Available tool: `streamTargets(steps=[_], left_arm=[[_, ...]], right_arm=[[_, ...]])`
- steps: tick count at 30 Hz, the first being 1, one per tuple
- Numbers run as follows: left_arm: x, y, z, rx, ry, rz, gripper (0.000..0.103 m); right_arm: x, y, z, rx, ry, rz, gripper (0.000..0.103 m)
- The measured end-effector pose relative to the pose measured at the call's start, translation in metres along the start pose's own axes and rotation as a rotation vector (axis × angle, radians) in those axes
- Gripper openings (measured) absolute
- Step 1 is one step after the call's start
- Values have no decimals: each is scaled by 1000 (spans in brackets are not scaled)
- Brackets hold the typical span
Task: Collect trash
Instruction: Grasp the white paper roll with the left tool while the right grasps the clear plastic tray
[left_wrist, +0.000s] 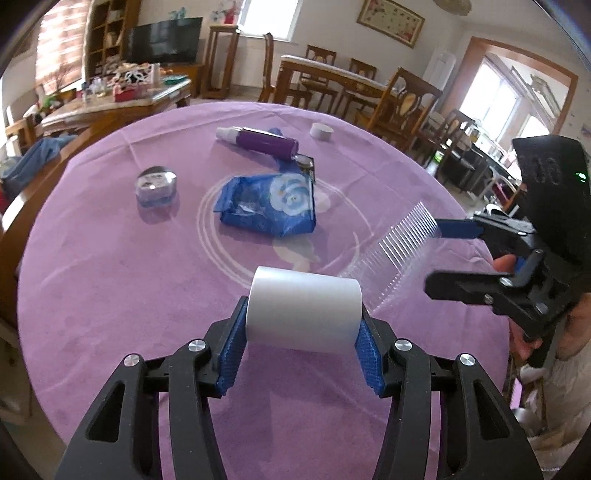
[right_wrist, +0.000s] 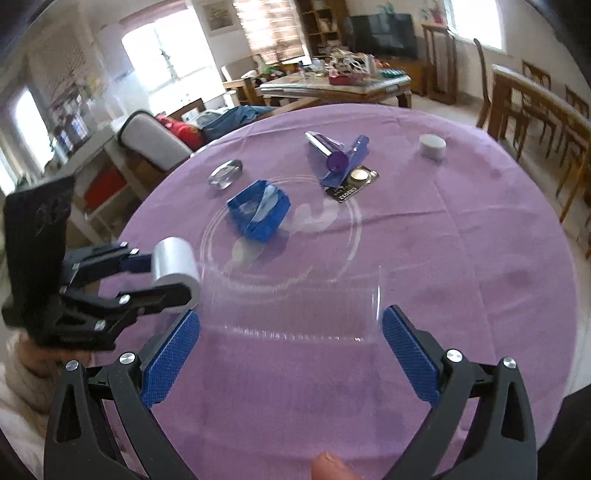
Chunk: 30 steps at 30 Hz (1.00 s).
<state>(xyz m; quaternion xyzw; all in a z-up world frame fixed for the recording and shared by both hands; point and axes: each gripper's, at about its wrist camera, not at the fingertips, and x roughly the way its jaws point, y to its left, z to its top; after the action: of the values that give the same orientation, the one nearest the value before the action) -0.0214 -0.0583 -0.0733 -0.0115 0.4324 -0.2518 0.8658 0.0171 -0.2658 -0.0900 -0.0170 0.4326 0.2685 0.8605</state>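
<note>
Left wrist view: the left hand-held gripper has its ribbed blue pads clamped on a smooth white roll, lifted over the purple cloth desk. Further out lie a crinkly blue wrapper, a purple tube and a clear ridged sheet on the right.

Right wrist view: the right hand-held gripper stands wide around that clear sheet, pads not touching. Only here you can read the coin-cell card.
</note>
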Motion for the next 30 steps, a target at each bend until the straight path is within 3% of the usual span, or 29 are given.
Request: streamTargets(steps=[5, 7, 11, 15, 17, 18, 20, 24, 30], left_arm=[[6, -6, 4, 18, 10, -7, 52], [11, -8, 9, 30, 20, 4, 52], [14, -11, 14, 29, 37, 6, 52], [12, -9, 12, 10, 30, 7, 52], [11, -5, 11, -2, 25, 4, 52], [11, -3, 11, -6, 23, 2, 52], [10, 0, 11, -20, 17, -12, 52], [9, 5, 11, -44, 7, -32, 51], [3, 1, 14, -52, -38, -42, 50]], right_arm=[[-17, 10, 8, -227, -44, -94, 98], [-18, 14, 15, -331, -47, -82, 98], [9, 32, 27, -619, 67, -85, 98], [35, 45, 29, -753, 158, -43, 97], [44, 48, 31, -737, 190, -19, 81], [46, 49, 31, -728, 193, -9, 68], [44, 48, 31, -698, 170, -17, 63], [24, 35, 30, -533, 107, 30, 35], [0, 2, 17, -261, 33, 77, 35]])
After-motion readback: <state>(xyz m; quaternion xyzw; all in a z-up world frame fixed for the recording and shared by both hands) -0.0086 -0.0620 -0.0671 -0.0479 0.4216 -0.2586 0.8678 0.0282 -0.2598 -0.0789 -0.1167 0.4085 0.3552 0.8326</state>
